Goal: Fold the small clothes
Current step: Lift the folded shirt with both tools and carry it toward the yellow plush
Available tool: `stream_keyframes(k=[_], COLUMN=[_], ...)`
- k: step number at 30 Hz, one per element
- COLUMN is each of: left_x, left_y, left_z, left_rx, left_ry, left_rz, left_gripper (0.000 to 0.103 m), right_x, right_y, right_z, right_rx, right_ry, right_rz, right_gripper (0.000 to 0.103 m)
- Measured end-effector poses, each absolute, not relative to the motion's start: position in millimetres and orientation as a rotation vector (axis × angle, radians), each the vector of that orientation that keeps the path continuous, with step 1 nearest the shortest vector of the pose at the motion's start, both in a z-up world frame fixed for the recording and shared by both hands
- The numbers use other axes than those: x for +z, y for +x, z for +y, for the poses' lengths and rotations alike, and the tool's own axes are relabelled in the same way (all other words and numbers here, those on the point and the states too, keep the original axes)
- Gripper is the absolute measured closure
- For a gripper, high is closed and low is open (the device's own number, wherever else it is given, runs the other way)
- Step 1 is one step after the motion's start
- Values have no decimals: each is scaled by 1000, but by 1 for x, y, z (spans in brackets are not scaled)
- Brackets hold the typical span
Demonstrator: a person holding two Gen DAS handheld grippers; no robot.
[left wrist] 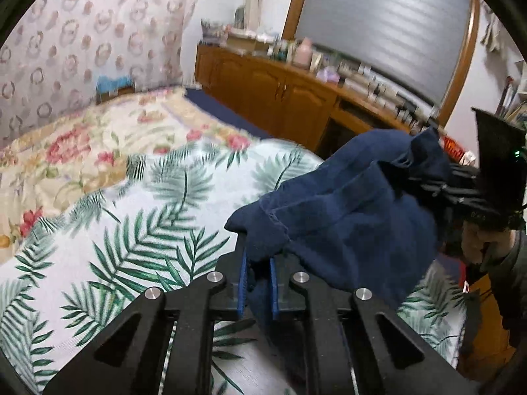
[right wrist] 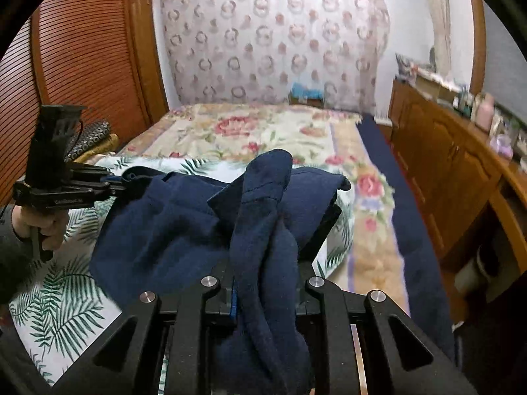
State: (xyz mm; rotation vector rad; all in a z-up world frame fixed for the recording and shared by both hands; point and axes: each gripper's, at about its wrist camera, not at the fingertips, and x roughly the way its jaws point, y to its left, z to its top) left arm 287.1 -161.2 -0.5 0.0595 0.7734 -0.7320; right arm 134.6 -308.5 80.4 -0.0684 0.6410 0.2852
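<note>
Both grippers have hold of one dark blue garment, and it hangs bunched between them above the leaf-print sheet spread over the bed. The left gripper has its blue pads pinched together on a hemmed edge of the cloth; the right gripper is clamped on a thick twisted wad of the same cloth, which spills over and hides its fingers. No fold is made yet, as far as I can judge: the garment is crumpled, doubled over on itself in loose rolls, and none of it lies flat. What looks left is nearly everything: pull it taut between the two holds, lay it down smooth on the sheet, then fold it. A floral bedspread covers the far part of the bed, and a wooden cabinet stands alongside
</note>
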Motion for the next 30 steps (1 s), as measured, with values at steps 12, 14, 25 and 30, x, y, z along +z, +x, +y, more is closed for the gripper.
stream_keyframes(k=[12, 14, 25, 30], left_x=[72, 78, 95, 98], left_y=[233, 225, 196, 184], left_z=[-84, -66, 43, 84], left_rx=[-589, -545, -306, -212], left_ry=[52, 55, 6, -20], left_rz=[537, 518, 449, 408], left_gripper=[92, 92, 92, 92], right_x=[122, 125, 140, 149], right_y=[138, 142, 190, 242], right_z=[-255, -240, -140, -114], right_rx=[381, 421, 635, 720], right_ry=[-178, -190, -290, -356], right_rz=[495, 478, 402, 371], right_gripper=[83, 83, 83, 83])
